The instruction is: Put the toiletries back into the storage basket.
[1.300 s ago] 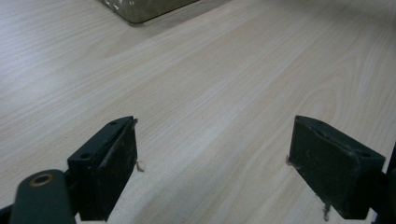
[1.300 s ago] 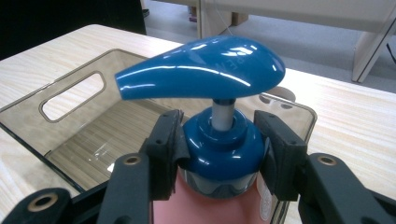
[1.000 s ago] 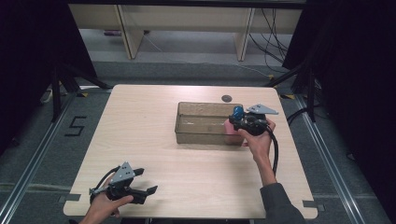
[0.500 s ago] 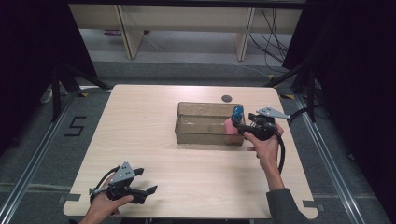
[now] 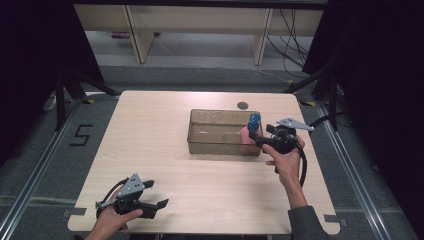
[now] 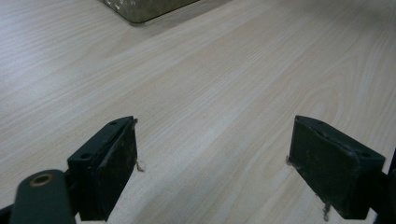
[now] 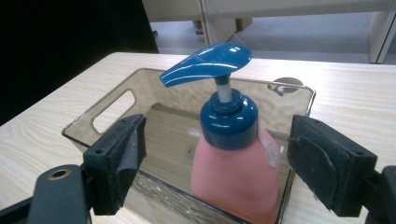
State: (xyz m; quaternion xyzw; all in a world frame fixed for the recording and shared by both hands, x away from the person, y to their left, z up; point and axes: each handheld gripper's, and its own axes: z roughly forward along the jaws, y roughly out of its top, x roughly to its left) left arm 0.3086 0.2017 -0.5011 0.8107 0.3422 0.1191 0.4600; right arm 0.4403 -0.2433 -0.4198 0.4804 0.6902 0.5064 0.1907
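Observation:
A pink pump bottle (image 5: 248, 136) with a blue pump head (image 5: 254, 120) stands upright at the right end of a translucent grey bin (image 5: 215, 145). My right gripper (image 5: 261, 140) hovers just right of the bin and points at the bottle. Its jaws have just been opening and stand open. In the right gripper view the bottle (image 7: 236, 172) stands ahead of the right gripper (image 7: 218, 130), and the pads (image 7: 123, 149) do not touch it. My left gripper (image 5: 157, 205) rests at the table's near left corner. It is open over bare wood in the left gripper view (image 6: 212, 140).
The bin has a handle cut-out (image 7: 114, 109) in its end wall. A small dark round hole (image 5: 242, 105) sits in the table (image 5: 150, 130) behind the bin. Pale shelving (image 5: 200, 20) stands beyond the far edge. A bin corner (image 6: 140, 9) shows far ahead of the left gripper.
The right gripper let go of the pump bottle, opened its jaws and drew back to the right. The bottle stays standing in the bin. The left gripper has not moved.

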